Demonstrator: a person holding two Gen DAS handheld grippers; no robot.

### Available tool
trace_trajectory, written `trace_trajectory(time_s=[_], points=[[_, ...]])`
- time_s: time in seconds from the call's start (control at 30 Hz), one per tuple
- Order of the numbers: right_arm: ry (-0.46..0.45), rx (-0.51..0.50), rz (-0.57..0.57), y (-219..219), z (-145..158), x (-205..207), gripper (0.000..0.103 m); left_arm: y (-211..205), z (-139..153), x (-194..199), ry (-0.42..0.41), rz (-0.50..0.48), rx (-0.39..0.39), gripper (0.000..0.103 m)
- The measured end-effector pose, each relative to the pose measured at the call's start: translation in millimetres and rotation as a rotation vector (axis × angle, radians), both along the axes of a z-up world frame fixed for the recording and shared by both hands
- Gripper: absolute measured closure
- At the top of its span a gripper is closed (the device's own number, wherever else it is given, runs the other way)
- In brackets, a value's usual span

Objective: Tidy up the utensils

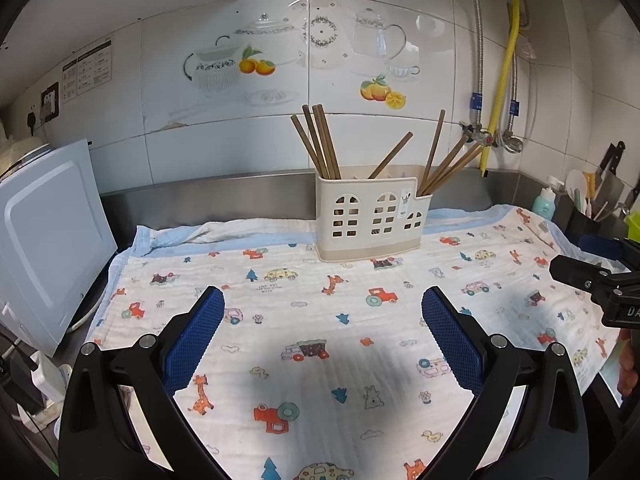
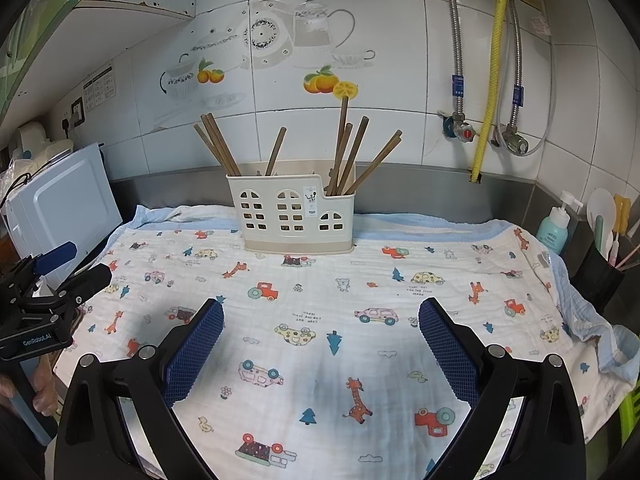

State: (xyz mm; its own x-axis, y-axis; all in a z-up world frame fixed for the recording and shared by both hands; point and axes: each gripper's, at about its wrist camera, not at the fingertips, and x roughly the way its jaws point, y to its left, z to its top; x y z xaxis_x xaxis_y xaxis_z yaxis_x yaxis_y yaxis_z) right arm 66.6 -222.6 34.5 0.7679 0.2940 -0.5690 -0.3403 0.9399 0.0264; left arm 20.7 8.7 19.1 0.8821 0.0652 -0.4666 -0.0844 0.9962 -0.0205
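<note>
A cream plastic utensil holder (image 1: 370, 218) with window cut-outs stands at the back of the printed cloth (image 1: 312, 320); it also shows in the right wrist view (image 2: 294, 216). Several brown chopsticks (image 1: 318, 142) stand in its compartments, leaning left and right (image 2: 218, 144). My left gripper (image 1: 323, 308) is open and empty, hovering over the cloth well in front of the holder. My right gripper (image 2: 321, 316) is open and empty too, over the cloth. Each gripper shows at the edge of the other's view: the right (image 1: 600, 268), the left (image 2: 60, 272).
A white appliance (image 1: 48, 240) stands at the left edge. A soap bottle (image 2: 554, 224) and a black cup of utensils (image 2: 600, 276) stand at the right. Pipes and valves (image 2: 466, 132) run down the tiled wall behind.
</note>
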Motion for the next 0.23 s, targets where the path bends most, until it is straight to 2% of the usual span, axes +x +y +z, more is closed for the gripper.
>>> trace_trajectory(time_s=[0.23], points=[[0.003, 0.003, 0.0, -0.1, -0.5, -0.3, 0.008, 0.4, -2.7, 0.4, 0.009, 0.006, -0.007, 0.005]])
